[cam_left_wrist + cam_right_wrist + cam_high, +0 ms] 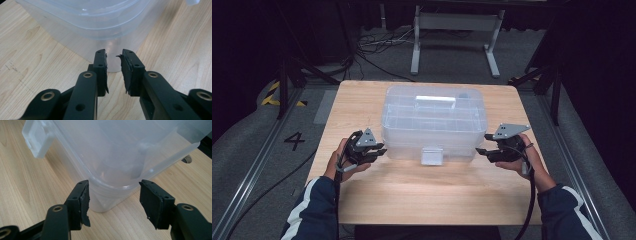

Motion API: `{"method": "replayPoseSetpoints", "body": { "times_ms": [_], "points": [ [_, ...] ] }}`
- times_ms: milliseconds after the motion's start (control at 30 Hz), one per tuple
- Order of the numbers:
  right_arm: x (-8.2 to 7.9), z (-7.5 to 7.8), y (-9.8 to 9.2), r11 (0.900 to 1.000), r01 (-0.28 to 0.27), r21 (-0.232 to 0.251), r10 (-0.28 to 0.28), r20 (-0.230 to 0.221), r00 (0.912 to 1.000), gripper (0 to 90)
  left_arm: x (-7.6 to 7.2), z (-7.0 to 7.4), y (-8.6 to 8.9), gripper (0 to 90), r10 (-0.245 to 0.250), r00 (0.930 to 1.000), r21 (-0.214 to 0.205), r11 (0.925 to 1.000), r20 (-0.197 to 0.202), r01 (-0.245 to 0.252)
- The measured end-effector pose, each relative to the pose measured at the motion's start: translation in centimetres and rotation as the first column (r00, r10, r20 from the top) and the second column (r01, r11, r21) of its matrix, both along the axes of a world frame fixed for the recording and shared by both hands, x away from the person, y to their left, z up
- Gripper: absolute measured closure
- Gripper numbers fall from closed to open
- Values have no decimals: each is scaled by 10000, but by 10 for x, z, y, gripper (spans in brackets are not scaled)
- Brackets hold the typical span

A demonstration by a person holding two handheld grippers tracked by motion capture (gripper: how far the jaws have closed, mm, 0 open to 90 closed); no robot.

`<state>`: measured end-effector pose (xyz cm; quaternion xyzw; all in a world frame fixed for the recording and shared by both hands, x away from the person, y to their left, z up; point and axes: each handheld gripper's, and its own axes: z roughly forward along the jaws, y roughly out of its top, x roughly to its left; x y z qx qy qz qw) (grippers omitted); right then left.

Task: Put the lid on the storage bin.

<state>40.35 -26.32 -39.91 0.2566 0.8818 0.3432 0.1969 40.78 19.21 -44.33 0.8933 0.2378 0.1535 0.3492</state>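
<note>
A clear plastic storage box [434,120] with a lid, a top handle [435,101] and a front latch [432,155] stands mid-table. My left gripper [381,152] is at the box's near left corner. In the left gripper view its jaws [114,53] stand a little apart with nothing between them, and the box corner [87,22] is just beyond the tips. My right gripper [481,151] is at the near right corner. In the right gripper view its jaws [113,183] stand wide, either side of the rounded box corner [120,152], pads off the plastic.
The wooden table [412,195] has bare surface in front of the box. Behind it stand a metal frame's legs [416,45] and loose cables [377,47] on the grey floor. Rails run along both sides, and a floor mark "4" [294,140] lies at the left.
</note>
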Motion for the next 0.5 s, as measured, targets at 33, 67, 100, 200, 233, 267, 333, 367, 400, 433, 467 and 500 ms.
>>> {"method": "replayPoseSetpoints", "body": {
  "times_ms": [33, 67, 100, 200, 233, 267, 333, 367, 400, 433, 467, 500],
  "points": [
    [0, 0, 0, 10000, -6, -62, 6, 1, 10000, 416, -1, 1, 0, 736, -3, 10000, 63, 10000, 46, 3],
    [-1, 1, 0, 9999, -24, -131, 25, 16, 10000, 415, -2, 1, 0, 738, -41, 10000, 137, 9999, 74, 40],
    [-1, 1, 0, 9997, -18, -239, 18, 6, 10000, 414, -3, 2, 0, 746, -69, 9999, 239, 9997, 108, 66],
    [-3, 1, 1, 9988, 8, -495, -1, 139, 9999, 410, -5, 2, 1, 738, 15, 9999, 240, 9997, 160, -19],
    [-4, 1, 1, 9983, -47, -580, 57, 165, 9998, 408, -7, 3, 1, 733, 12, 9999, 221, 9998, 137, -15],
    [-4, 2, 1, 9983, -91, -568, 102, 182, 9998, 407, -8, 2, 2, 726, 15, 9999, 286, 9996, 146, -19],
    [-7, 2, 0, 9980, -146, -608, 158, 194, 9997, 401, -11, 2, 3, 712, -1, 9999, 279, 9996, 120, -3],
    [-8, 2, -1, 9972, -203, -726, 219, 214, 9995, 399, -11, 2, 3, 709, -1, 9999, 279, 9996, 120, -3],
    [-10, 2, -2, 9967, -197, -782, 215, 221, 9995, 397, -12, 2, 4, 702, 42, 10000, 309, 9995, 85, -45],
    [-11, 1, -3, 9964, -210, -817, 231, 251, 9994, 395, -13, 2, 4, 685, 128, 9999, 356, 9993, 95, -131],
    [-12, 0, -4, 9962, -201, -851, 226, 278, 9994, 392, -14, 2, 5, 670, 162, 9998, 327, 9993, 80, -165],
    [-13, -1, -5, 9957, -201, -909, 225, 260, 9994, 387, -15, 1, 5, 655, 163, 9999, 297, 9994, 57, -165]
  ]
}}
